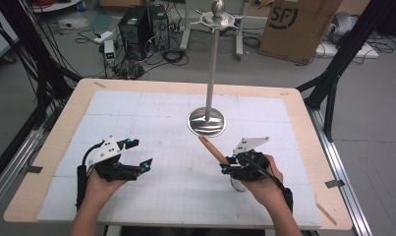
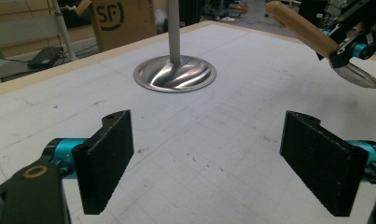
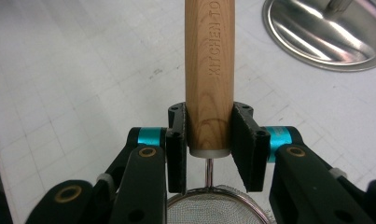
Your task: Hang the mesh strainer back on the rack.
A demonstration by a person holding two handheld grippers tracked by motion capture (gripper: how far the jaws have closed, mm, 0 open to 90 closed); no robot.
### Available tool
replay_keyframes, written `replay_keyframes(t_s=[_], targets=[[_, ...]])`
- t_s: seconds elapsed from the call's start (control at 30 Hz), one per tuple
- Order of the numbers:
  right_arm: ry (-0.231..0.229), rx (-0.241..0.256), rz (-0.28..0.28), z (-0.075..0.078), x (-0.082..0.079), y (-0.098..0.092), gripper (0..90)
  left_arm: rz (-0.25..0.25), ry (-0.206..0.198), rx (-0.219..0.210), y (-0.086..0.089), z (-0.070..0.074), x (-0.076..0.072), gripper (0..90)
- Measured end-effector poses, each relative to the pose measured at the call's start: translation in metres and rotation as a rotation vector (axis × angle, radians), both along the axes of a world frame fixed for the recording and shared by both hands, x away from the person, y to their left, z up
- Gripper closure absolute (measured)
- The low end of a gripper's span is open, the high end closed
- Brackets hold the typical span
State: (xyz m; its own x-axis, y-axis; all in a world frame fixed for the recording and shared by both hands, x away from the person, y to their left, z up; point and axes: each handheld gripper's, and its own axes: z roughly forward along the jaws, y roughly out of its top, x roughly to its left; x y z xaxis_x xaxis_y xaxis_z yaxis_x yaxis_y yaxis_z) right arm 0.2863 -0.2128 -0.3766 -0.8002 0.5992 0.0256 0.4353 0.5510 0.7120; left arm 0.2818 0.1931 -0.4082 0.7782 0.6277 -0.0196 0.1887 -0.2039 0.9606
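Observation:
A strainer with a wooden handle is held above the white mat, its handle pointing toward the steel stand's base. My right gripper is shut on the handle at its lower end, and the wire mesh bowl sits close below the jaws. From the left gripper view, the handle and the mesh bowl are at the upper right. My left gripper is open and holds nothing, hovering over the mat at the left.
The stand's thin pole rises from the round base to a hook ring at the top. A white gridded mat covers the wooden table. Cardboard box, computers and cables lie on the floor beyond.

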Motion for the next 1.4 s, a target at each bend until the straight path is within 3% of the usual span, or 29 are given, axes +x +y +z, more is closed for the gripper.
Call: replay_keyframes(t_s=[0.3,0.57,0.87,1.4], targets=[[-0.033,0.060,-0.029,0.012,0.001,-0.013,68.8,-0.011,-0.001,-0.005,-0.001,0.000,0.000,17.9],[-0.077,0.109,-0.022,0.022,0.005,-0.020,68.8,-0.010,-0.005,-0.003,-0.001,0.001,-0.001,18.0],[-0.135,0.175,-0.015,0.045,0.011,-0.028,68.8,-0.007,-0.005,-0.006,0.000,0.001,-0.001,17.9],[-0.211,0.272,-0.013,0.071,0.023,-0.028,68.8,-0.006,-0.011,-0.015,0.002,0.004,-0.002,18.0]])
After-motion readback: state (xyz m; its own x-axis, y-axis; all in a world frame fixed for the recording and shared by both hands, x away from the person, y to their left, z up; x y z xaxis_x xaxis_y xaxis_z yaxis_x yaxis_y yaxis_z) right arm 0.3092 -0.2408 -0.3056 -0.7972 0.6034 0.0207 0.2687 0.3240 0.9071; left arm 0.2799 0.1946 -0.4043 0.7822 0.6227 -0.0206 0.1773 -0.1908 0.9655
